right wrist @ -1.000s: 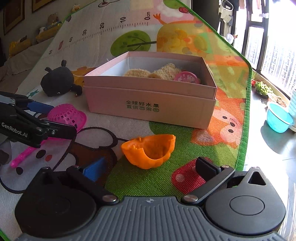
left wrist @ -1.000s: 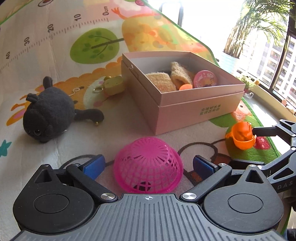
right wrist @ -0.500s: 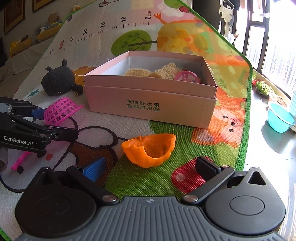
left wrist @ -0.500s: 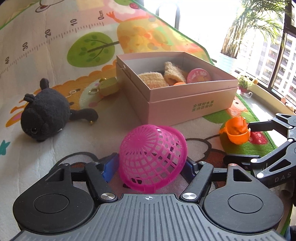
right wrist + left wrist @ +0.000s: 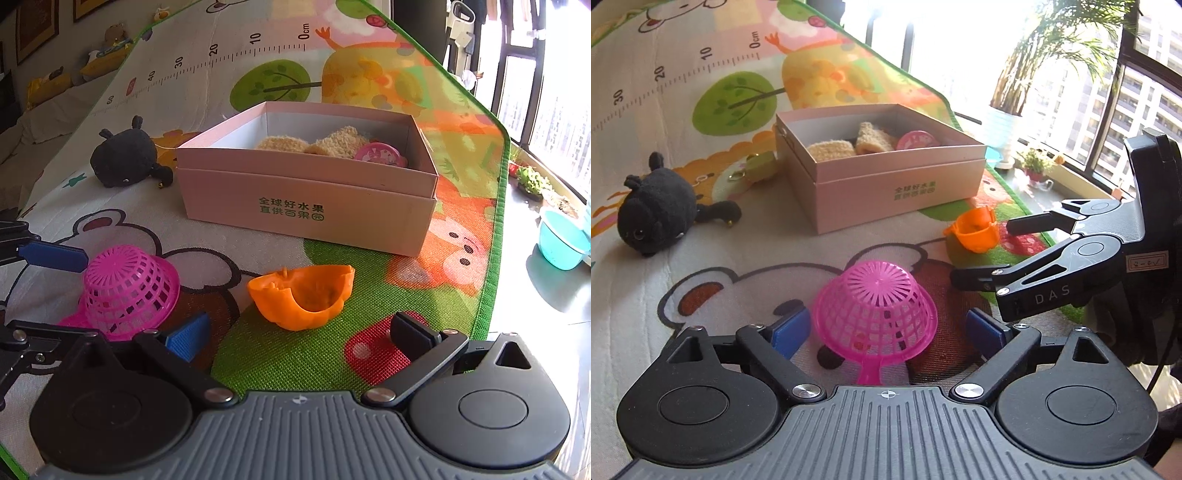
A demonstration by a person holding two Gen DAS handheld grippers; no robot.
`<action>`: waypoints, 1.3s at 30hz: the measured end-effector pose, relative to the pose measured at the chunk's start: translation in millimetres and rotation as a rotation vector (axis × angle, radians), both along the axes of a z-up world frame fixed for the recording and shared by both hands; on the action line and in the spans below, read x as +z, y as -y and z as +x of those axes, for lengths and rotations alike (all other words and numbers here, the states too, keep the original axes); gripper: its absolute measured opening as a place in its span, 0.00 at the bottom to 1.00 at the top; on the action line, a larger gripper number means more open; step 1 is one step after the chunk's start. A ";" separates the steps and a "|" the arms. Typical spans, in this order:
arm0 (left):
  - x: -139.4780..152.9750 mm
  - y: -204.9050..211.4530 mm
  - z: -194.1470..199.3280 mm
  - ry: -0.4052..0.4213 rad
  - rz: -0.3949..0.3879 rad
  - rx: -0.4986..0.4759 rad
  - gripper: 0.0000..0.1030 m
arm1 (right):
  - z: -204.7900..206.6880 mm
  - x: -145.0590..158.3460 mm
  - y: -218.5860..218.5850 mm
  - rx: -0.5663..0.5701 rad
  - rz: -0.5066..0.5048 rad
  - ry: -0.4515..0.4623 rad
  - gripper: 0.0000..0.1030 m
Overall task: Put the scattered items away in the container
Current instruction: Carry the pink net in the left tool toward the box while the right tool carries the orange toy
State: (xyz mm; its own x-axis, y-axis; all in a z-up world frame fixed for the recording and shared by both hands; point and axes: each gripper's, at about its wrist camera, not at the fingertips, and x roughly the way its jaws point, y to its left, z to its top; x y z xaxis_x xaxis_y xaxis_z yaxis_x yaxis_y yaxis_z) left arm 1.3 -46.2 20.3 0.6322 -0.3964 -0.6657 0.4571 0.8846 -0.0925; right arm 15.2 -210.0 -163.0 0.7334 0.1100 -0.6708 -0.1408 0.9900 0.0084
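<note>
- Two grippers over the play mat (image 5: 731, 254), both pointing toward the pink box (image 5: 886, 181).
- Left gripper (image 5: 886, 328): jaws opening, pink basket (image 5: 875, 310) sits upside down on the mat between the blue pads (image 5: 788, 328). Gap visible on both sides, so pads aren't pressing on it; nothing held.
- Basket handle points back toward the left camera; dome faces up.
- Right gripper (image 5: 299, 332): jaws spread, empty. Orange cup (image 5: 303, 297) lies on its side just ahead of it on the green part of the mat, not between the pads.
- Box is open, well beyond both items. Already inside: two tan fuzzy pieces (image 5: 314, 144) and a pink round disc (image 5: 378, 155).
- Still loose on the mat: basket, orange cup, black plush toy (image 5: 653, 210) left of the box, and a small yellowish item with rings (image 5: 759, 168) touching or just beside the box's far-left corner; can't tell what it is.
- Step in hand, my read: picking up the basket with the left gripper, grip not made.
- Next move needs: close the pads squarely on the dome, low enough that the tapered mesh doesn't squirt out upward, then lift and carry over the box rim.
- Risk: thin mesh flexes and slips; the near box wall needs clearance.
- Right side could take the orange cup by its rim.
</note>
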 end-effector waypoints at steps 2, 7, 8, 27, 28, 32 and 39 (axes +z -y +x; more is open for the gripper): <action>-0.5 -3.5 2.0 -0.007 0.005 0.024 0.94 | -1.0 1.9 -4.7 0.014 -0.030 0.009 0.99; -7.0 -16.9 10.3 -0.076 -0.035 0.074 0.95 | 4.2 13.4 -12.4 0.036 -0.057 0.037 0.91; -7.4 -17.7 10.4 -0.079 -0.040 0.074 0.95 | 8.8 15.5 -11.4 0.029 -0.055 0.037 0.89; -4.5 1.5 21.7 -0.038 0.037 0.011 0.96 | -39.7 17.2 10.4 -0.027 -0.031 0.036 0.56; -5.7 3.5 23.9 -0.040 0.045 0.008 0.96 | -41.7 17.0 9.4 -0.026 -0.041 0.039 0.56; -11.3 12.0 26.0 -0.043 0.068 -0.023 0.96 | -43.7 14.8 6.6 -0.020 -0.070 0.046 0.56; -13.0 18.0 22.6 -0.027 0.086 -0.049 0.96 | -39.9 11.7 4.1 -0.009 -0.059 0.040 0.56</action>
